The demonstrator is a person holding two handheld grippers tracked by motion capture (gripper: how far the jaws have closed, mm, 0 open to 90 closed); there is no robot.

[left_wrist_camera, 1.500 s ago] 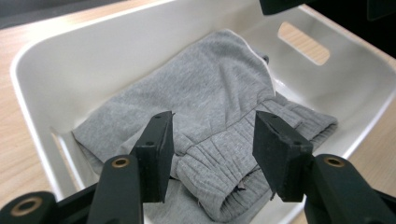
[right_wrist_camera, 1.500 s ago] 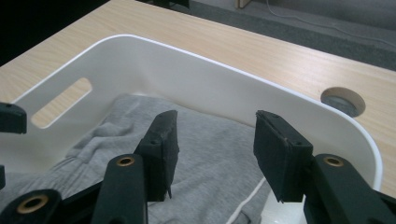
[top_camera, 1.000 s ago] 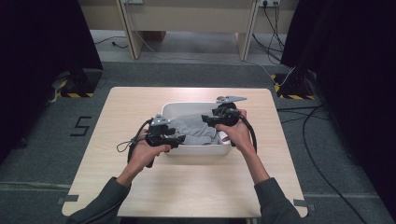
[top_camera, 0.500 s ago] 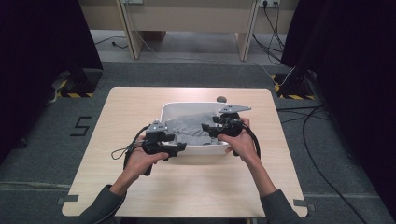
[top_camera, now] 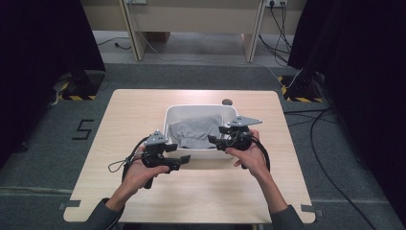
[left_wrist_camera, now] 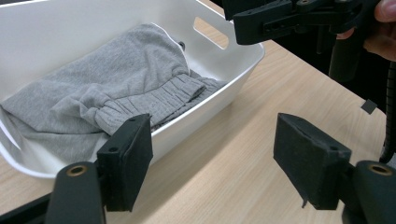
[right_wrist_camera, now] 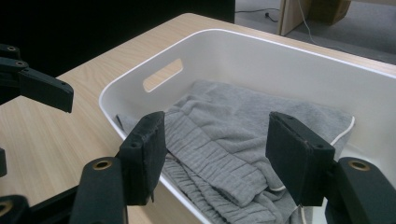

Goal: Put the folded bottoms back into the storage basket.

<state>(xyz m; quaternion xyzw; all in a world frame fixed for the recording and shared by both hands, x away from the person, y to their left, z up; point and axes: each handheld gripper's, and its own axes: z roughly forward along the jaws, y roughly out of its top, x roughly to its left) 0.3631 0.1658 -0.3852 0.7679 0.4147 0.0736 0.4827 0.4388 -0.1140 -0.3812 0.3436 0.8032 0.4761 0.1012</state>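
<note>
In the high view a white bin [top_camera: 201, 111] sits at the centre of the table [top_camera: 124, 115], with grey sweatpants [top_camera: 196, 130] bundled inside it. The left gripper [top_camera: 184, 160] hovers just below the bin's lower-left corner, and the right gripper [top_camera: 213, 141] hangs over its lower-right rim.

The left gripper view adds detail: its jaws stand wide with nothing between them, having just been opening, over bare table at the lower right, while the sweatpants [left_wrist_camera: 116, 88] fill the bin [left_wrist_camera: 233, 70] at the upper left. The other gripper shows at the top right.

The right gripper view shows a ribbed waistband and a white cord on the sweatpants [right_wrist_camera: 243, 135], plus a handle slot [right_wrist_camera: 161, 74] in the bin wall. These jaws also stand wide, above the cloth, not pressing on it.
</note>
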